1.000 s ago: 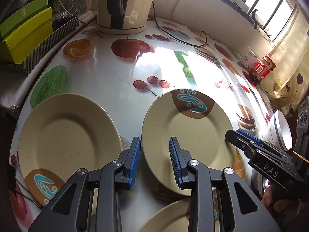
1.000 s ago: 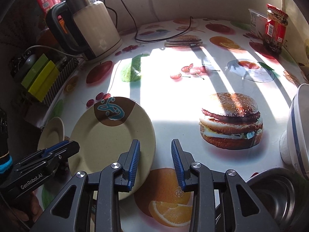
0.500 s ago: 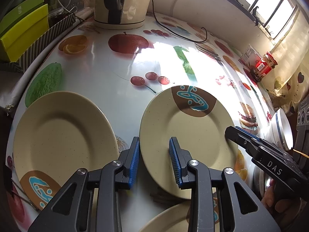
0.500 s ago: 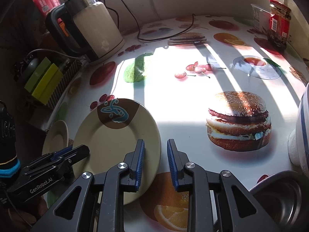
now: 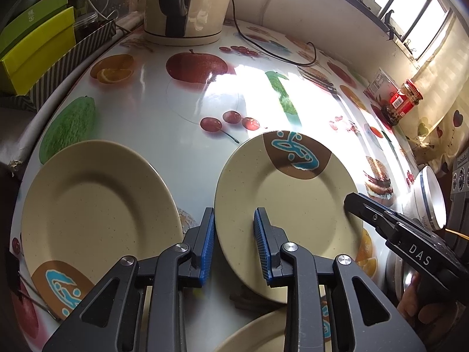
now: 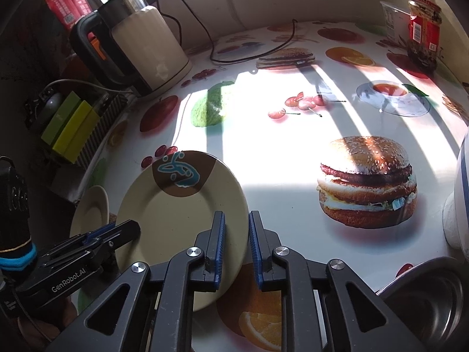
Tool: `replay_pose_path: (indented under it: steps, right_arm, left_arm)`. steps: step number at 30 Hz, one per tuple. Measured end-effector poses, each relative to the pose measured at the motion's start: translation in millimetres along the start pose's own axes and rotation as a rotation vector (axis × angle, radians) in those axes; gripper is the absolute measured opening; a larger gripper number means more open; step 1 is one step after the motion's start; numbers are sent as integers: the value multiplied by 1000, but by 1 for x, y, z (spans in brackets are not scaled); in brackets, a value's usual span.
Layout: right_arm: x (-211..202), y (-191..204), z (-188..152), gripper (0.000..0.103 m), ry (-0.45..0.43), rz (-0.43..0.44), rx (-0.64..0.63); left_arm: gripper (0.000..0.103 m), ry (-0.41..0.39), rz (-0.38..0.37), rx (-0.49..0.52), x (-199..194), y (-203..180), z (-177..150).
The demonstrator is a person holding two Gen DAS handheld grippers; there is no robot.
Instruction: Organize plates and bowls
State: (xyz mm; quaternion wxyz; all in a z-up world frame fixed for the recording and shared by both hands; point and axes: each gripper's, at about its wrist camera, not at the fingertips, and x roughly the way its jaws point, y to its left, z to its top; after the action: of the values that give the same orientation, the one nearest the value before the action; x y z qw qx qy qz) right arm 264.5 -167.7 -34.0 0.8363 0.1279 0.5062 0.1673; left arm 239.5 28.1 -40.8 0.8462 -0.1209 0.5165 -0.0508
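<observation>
1. Off to the left of the left gripper (image 5: 234, 209), a cream round speckled plate with a brown patch and blue squiggle (image 5: 93, 205) is lying flat on the glossy fruit-and-burger printed tabletop (image 5: 176, 135).
2. The left gripper is hanging with its blue pads apart. The left rim of the middle cream plate with the same brown-and-blue mark (image 5: 293, 205) is showing in the gap, one pad off the plate and one over it, so nothing is being pinched.
3. This middle plate is sitting directly ahead of both tools, its near edge seeming to ride on a third cream plate (image 5: 258, 334) under the left gripper (a dark shadow is showing there).
4. The right gripper (image 6: 236, 213) is sitting at the plate's right rim. Its jaws have just been closing and are standing almost together, with the rim's edge in the slit, but the outer pad is not pressing on it, so no grip yet.
5. To its right a white bowl with a blue stripe (image 5: 431, 202) and a steel bowl (image 6: 433, 302) are waiting.
6. I am judging the plate to be rigid, fairly light, smooth and slippery, and likely to chip if dropped. The thin raised rim is looking like the only place to hold it, best pinched deep at opposite edges and kept level.
</observation>
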Motion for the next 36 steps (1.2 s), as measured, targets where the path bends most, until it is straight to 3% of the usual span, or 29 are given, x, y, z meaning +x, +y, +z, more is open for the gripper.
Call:
replay_pose_path:
  steps: [16, 36]
  right_arm:
    - [-9, -3, 3, 17, -18, -2, 12]
    - [-43, 16, -9, 17, -49, 15, -11]
  left_arm:
    - [28, -5, -1, 4, -4, -4, 3]
    - [28, -55, -7, 8, -47, -6, -14]
